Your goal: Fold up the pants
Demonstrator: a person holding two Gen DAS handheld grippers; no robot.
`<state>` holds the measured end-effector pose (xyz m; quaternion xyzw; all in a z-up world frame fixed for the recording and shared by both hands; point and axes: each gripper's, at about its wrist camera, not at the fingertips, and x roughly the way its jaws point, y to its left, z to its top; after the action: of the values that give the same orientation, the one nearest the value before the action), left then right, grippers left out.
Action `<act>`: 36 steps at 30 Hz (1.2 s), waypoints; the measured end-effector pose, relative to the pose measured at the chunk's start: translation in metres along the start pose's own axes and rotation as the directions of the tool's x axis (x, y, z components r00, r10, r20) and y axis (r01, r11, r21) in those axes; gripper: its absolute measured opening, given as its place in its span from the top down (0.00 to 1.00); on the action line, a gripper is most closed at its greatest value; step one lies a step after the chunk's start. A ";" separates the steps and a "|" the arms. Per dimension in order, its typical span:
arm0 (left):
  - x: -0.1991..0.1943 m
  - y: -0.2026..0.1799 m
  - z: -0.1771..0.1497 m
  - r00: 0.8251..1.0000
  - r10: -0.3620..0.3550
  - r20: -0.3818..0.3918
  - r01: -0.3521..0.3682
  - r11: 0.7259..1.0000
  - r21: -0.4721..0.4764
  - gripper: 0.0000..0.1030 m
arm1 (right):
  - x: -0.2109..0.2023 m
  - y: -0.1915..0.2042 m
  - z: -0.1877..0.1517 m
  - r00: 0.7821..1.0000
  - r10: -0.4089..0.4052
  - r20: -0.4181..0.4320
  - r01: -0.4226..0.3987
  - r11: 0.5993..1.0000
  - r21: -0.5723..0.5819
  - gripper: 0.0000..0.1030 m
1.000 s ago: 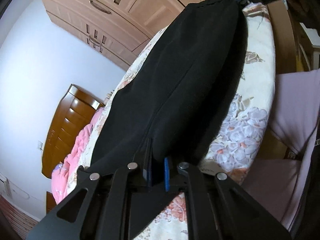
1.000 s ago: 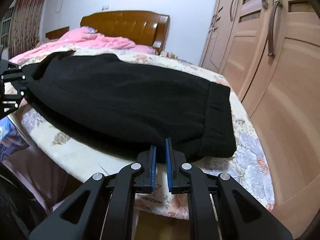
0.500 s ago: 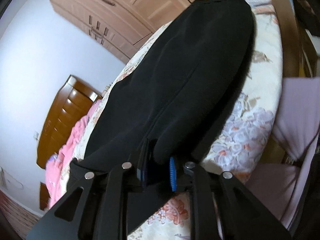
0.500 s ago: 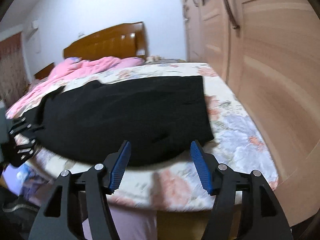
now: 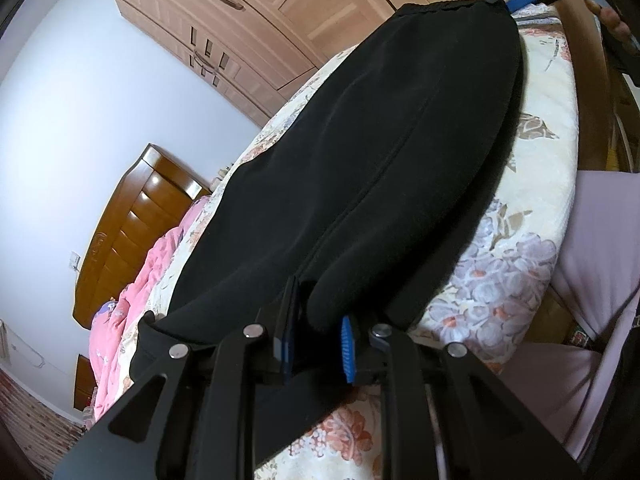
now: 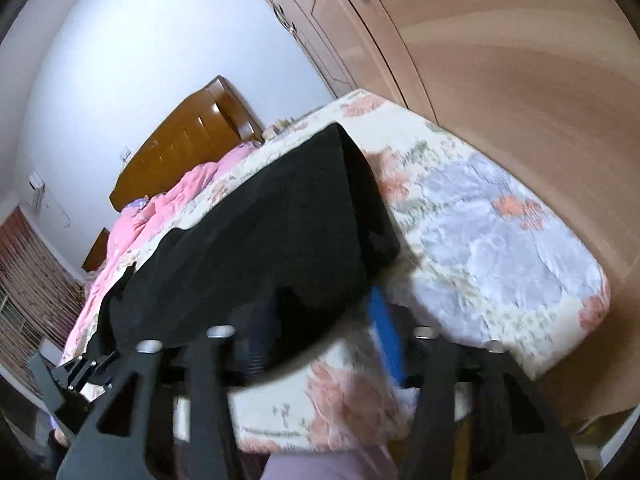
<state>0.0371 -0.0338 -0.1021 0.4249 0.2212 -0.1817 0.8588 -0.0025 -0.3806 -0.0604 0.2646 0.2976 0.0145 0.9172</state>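
Two tools at work: our left tool (image 5: pixel 316 344) straddles a bulged hem of the long black fleece pants (image 5: pixel 372 160) on the floral bed quilt (image 5: pixel 516 264) without pinching, and our right tool (image 6: pixel 324 332) gapes at the waistband corner, ready to lift.

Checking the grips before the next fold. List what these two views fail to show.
- Left gripper: in the left wrist view a bulge of the black pants fills the gap; clamped or loose is unclear.
- Right gripper: the right wrist view is motion-blurred and the pants cover its left pad, so its grip is unclear.
- Pants' underside: hidden against the floral bedspread.
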 end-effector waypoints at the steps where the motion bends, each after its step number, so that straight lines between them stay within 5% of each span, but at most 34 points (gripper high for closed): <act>1: 0.000 0.000 0.000 1.000 0.003 0.000 -0.003 1.000 -0.002 0.82 | 0.000 0.006 0.002 1.000 -0.010 0.013 0.010 0.999 -0.037 0.63; 3: -0.001 0.002 0.001 1.000 0.021 0.011 -0.021 1.000 -0.009 0.87 | -0.005 0.021 0.010 0.997 -0.042 0.064 0.050 0.991 -0.121 0.87; 8: -0.020 0.018 0.016 0.992 0.085 0.090 -0.076 0.992 -0.099 0.90 | -0.022 0.055 0.035 0.983 -0.056 0.174 0.101 0.961 -0.259 0.88; 12: -0.004 0.006 0.017 0.999 0.029 0.036 -0.027 0.998 -0.052 0.90 | 0.004 0.026 0.028 0.979 -0.165 0.117 0.188 0.954 -0.233 0.88; 15: 0.008 -0.018 0.009 0.999 0.045 0.013 -0.045 0.998 0.048 0.91 | 0.012 -0.003 0.014 0.987 -0.147 0.071 0.155 0.979 -0.135 0.88; 18: 0.007 -0.013 0.010 1.000 0.019 0.006 -0.019 0.999 0.028 0.90 | 0.010 0.002 0.019 0.983 -0.167 0.071 0.176 0.972 -0.153 0.87; 21: 0.004 -0.005 0.009 1.000 0.008 0.006 -0.008 1.000 0.004 0.78 | 0.004 0.014 0.027 0.974 -0.214 0.074 0.223 0.960 -0.169 0.62; 23: 0.000 -0.003 0.007 1.000 0.028 0.012 -0.028 1.000 -0.012 0.58 | -0.012 0.034 0.026 0.955 -0.257 0.148 0.286 0.931 -0.226 0.31; 26: -0.014 0.012 0.000 0.999 0.018 0.044 -0.014 0.995 -0.094 0.29 | -0.028 0.071 0.024 0.940 -0.240 0.244 0.314 0.887 -0.339 0.27; 29: -0.036 0.033 -0.013 0.990 -0.093 0.106 0.116 0.968 -0.225 0.22 | -0.019 0.126 0.016 0.977 -0.105 0.184 0.181 0.865 -0.468 0.27; 31: -0.049 0.050 -0.027 0.975 -0.169 0.144 0.209 0.920 -0.332 0.18 | 0.000 0.158 0.004 0.994 -0.033 0.108 0.087 0.829 -0.552 0.27; 36: -0.054 0.114 -0.061 0.976 -0.180 0.119 0.216 0.783 -0.583 0.18 | 0.067 0.243 -0.030 0.999 0.037 -0.031 -0.048 0.682 -0.730 0.28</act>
<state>0.0357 0.0880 -0.0323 0.1045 0.2855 -0.2045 0.9305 0.0681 -0.1454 0.0028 -0.1158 0.2672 0.1550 0.9440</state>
